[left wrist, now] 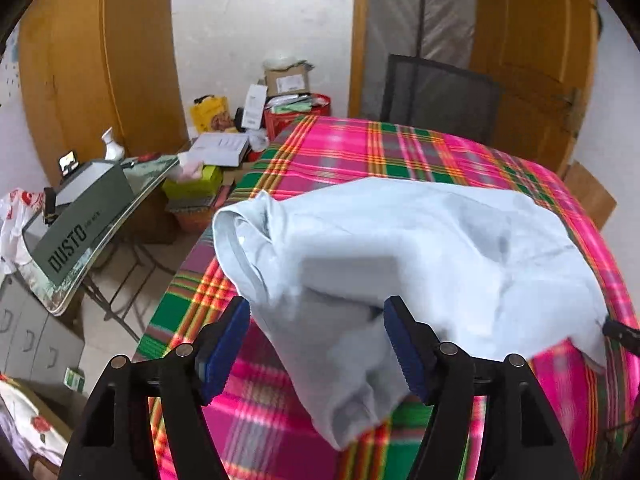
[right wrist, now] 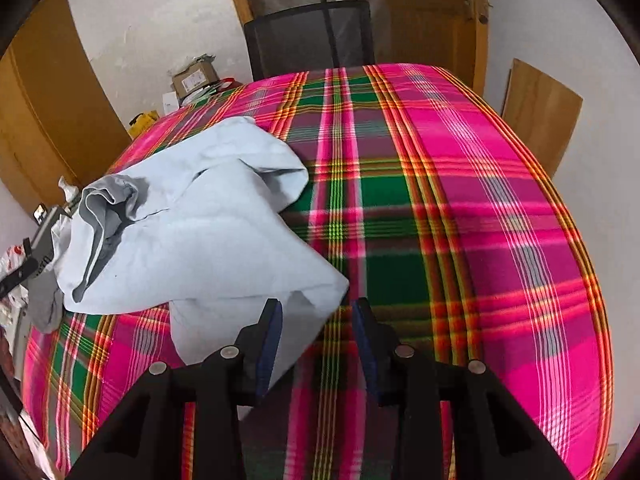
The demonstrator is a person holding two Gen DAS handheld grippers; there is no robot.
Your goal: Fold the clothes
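Note:
A crumpled light-blue shirt (left wrist: 420, 248) lies on the table under a pink and green plaid cloth (left wrist: 360, 152), its ribbed collar (left wrist: 232, 236) toward the left edge. My left gripper (left wrist: 316, 308) is open wide. A hanging fold of the shirt sits between its blue pads (left wrist: 222, 348) without being pinched. In the right wrist view the same shirt (right wrist: 192, 240) covers the table's left part. My right gripper (right wrist: 318, 306) is open, with a shirt corner (right wrist: 320, 288) against its left pad (right wrist: 269, 344) and bare plaid cloth (right wrist: 460, 200) showing in the gap.
A black mesh chair (right wrist: 312, 36) stands at the table's far side. Left of the table are a glass side table with a dark green box (left wrist: 76, 236), cardboard boxes (left wrist: 286, 80) and a red basket (left wrist: 300, 114). Wooden doors (left wrist: 100, 60) line the walls.

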